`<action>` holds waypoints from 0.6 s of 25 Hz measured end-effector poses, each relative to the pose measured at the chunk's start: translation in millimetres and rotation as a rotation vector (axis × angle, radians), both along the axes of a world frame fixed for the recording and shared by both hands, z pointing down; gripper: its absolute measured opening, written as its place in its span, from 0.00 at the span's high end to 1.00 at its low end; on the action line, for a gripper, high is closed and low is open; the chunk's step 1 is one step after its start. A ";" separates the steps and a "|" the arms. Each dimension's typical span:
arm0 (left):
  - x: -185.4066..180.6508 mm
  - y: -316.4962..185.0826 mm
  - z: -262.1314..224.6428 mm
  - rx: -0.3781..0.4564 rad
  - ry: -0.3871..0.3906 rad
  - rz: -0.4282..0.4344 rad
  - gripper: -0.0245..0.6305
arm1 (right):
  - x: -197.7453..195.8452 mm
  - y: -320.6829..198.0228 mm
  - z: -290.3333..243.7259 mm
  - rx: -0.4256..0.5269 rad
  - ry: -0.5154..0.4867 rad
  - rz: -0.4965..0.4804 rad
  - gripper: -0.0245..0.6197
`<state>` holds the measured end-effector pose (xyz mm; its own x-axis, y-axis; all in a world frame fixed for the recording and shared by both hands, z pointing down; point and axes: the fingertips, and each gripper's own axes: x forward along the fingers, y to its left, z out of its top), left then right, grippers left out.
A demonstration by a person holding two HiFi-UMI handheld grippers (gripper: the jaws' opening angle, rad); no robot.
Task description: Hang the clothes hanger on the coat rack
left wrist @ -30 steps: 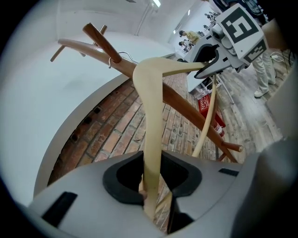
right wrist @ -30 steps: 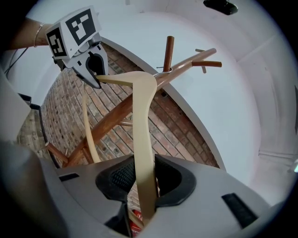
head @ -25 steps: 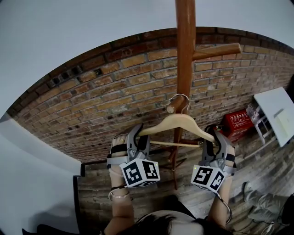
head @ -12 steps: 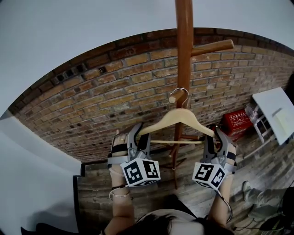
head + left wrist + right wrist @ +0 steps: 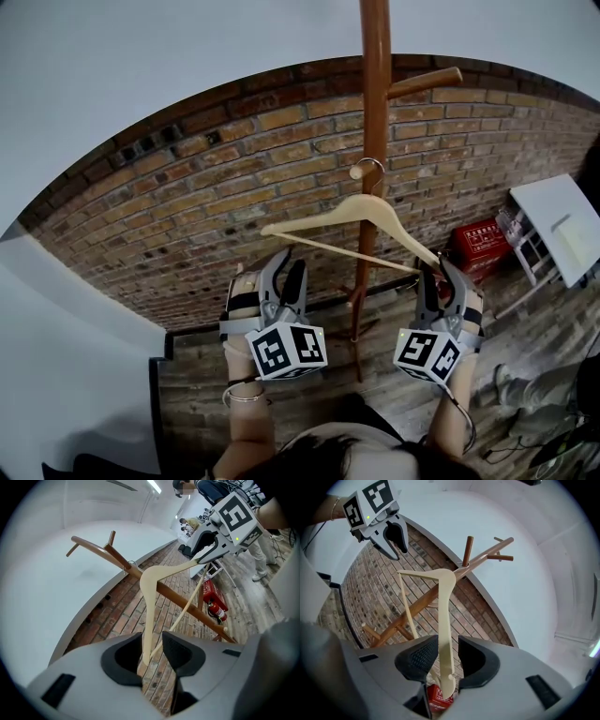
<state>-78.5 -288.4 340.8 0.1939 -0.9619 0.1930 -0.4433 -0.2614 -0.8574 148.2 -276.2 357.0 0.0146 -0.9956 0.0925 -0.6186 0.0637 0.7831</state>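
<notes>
Left gripper (image 5: pixel 289 265): jaws just opened wide and are released. In its own view (image 5: pixel 152 651) the clothes hanger (image 5: pixel 149 597) lines up in the gap, but neither pad presses on it.

Right gripper (image 5: pixel 436 273): clenched on the hanger's right end, with the arm running between the jaws (image 5: pixel 447 658).

Right gripper view only: the left gripper (image 5: pixel 391 536) gapes, clear of the hanger's (image 5: pixel 445 602) far tip. Left gripper view only: a red fire extinguisher (image 5: pixel 216 607) by the brick wall (image 5: pixel 117 620).

Head view only: the wire hook (image 5: pixel 373 167) sits over a short peg (image 5: pixel 356 172) on the coat rack (image 5: pixel 375 94), near the peg's tip.

The hanger (image 5: pixel 361 208) is pale wood with a thin crossbar. It is tilted, left end high and free, right end low in the grip.
</notes>
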 end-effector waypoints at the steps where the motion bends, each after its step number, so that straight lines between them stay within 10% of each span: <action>1: -0.1 2.0 0.1 0.008 -0.009 0.007 0.76 | -0.4 2.9 -0.1 0.000 0.001 0.001 0.76; 15: 4.5 54.2 3.1 -0.007 0.065 0.067 0.76 | -8.5 54.4 -3.0 0.030 -0.023 0.020 0.75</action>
<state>-74.0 -234.2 343.9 0.2701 -0.9450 0.1844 -0.4789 -0.2980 -0.8258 139.7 -221.7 354.1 0.0325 -0.9975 0.0634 -0.6373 0.0282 0.7701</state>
